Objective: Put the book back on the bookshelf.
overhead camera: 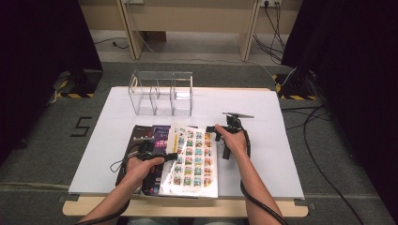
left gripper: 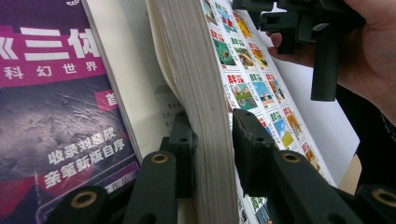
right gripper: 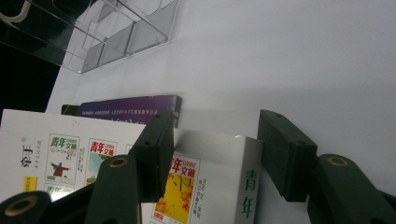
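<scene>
Purple book (overhead camera: 158, 140): right part hidden under the white magazine (overhead camera: 192, 161); in the left gripper view its cover is cut by the left and top edges. Dark book (overhead camera: 137, 136) at far left: title too small to read, lower part covered by the left hand (overhead camera: 141, 168). Magazine cover pictures too small to make out from above. Clear acrylic organizer (right gripper: 116, 32) cut off by the top edge in the right gripper view.

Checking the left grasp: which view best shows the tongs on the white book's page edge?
Left gripper view: the left tongs straddle the white book at its page edge. High view shows the book whole, grip hidden by the hand. Right gripper view shows its spine corner.
</scene>
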